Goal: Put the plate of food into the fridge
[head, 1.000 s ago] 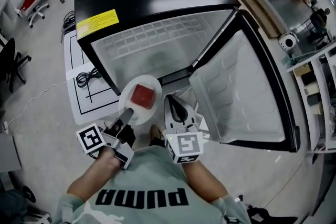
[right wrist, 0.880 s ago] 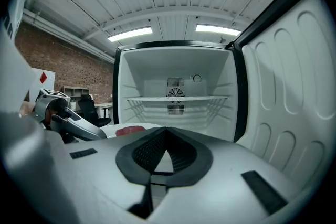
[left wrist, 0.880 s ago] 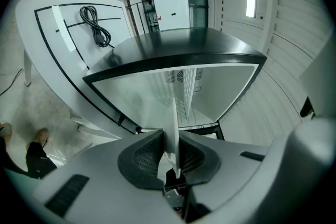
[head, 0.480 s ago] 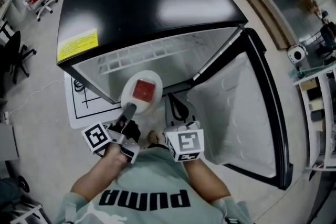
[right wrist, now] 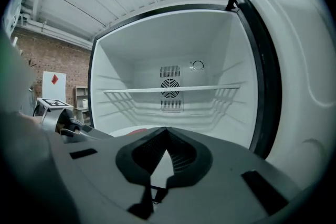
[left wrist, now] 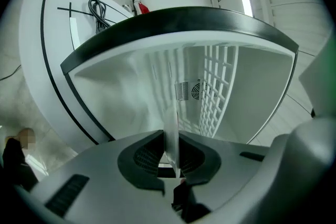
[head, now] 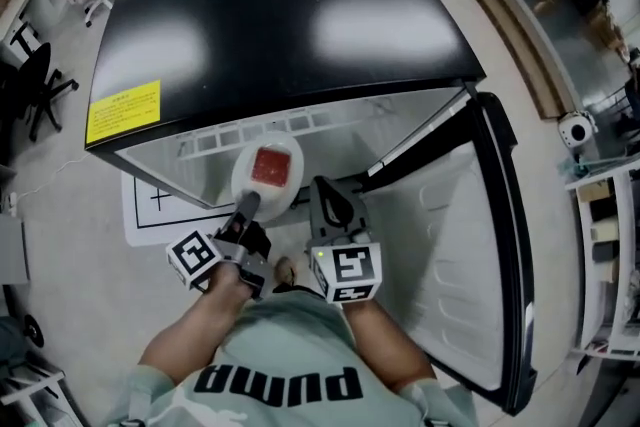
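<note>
Plate of food (head: 268,185) sat flat and level at the open front of the fridge (head: 280,25), near rim toward the person, far rim aimed straight into the fridge. From the head view it read as an oval, its long axis running from the person into the opening. On it lay one red square (head: 271,165), flat, about mid-plate.

The left gripper (head: 246,207) had its jaws clamped on the near rim. In the left gripper view the plate showed edge-on, a thin pale sliver pinched between the dark pads (left wrist: 143,157). The right gripper (head: 323,185) sat just to the right of the plate without touching it, jaws pressed together on nothing, nose pointed into the fridge.

And it had travelled! A second earlier the plate hung out in front of the fridge, clear of the opening, and half a second later it was nearer. By this moment its far rim had reached the front edge of the fridge's black top. Both grippers had come in with it, the left's grip unchanged.

The fridge stood open, its door (head: 480,245) swung wide to the right of the opening. Inside, a wire shelf (right wrist: 210,88) spanned the cavity about halfway up, with a round fan vent (right wrist: 169,85) on the back wall behind it.
</note>
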`<state>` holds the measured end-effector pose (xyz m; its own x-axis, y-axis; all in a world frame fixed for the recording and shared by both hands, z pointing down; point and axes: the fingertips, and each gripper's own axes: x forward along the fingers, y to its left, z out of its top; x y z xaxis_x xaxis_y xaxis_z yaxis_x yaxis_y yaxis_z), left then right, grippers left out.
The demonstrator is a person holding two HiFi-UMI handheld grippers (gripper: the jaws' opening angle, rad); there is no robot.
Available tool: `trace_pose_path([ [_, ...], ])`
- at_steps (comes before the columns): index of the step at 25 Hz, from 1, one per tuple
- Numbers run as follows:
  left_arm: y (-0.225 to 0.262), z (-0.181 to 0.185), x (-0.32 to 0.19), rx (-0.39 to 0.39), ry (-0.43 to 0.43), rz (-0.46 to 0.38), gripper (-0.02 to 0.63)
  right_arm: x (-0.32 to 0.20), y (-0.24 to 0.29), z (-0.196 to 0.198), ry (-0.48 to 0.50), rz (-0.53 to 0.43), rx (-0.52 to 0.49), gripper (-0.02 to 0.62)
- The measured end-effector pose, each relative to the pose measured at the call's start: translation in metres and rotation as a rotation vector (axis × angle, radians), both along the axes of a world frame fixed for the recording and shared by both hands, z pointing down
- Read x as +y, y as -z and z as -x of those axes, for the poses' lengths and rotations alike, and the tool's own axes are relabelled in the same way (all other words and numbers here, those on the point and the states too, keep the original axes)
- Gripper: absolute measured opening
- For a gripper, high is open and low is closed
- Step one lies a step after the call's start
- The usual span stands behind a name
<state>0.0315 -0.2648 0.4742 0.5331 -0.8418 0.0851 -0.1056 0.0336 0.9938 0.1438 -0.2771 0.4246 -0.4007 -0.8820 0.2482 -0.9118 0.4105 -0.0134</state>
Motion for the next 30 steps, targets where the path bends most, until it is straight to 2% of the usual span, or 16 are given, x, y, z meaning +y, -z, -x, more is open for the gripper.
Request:
trace_pose_path([
  [4, -0.013, -0.001, -0.013, -0.016, 0.031, 0.009, 0.044, -0.013, 0.003, 0.002, 0.008, -0.011, -0.019, 0.005],
  [12, -0.041, 0.005, -0.032, -0.032, 0.082, 0.05, 0.044, -0.026, -0.01, 0.004, 0.026, 0.026, -0.007, 0.005],
  [30, -0.079, 0.002, -0.063, -0.038, 0.124, 0.106, 0.044, -0.044, -0.042, 0.007, 0.023, 0.077, 0.0, 0.005],
])
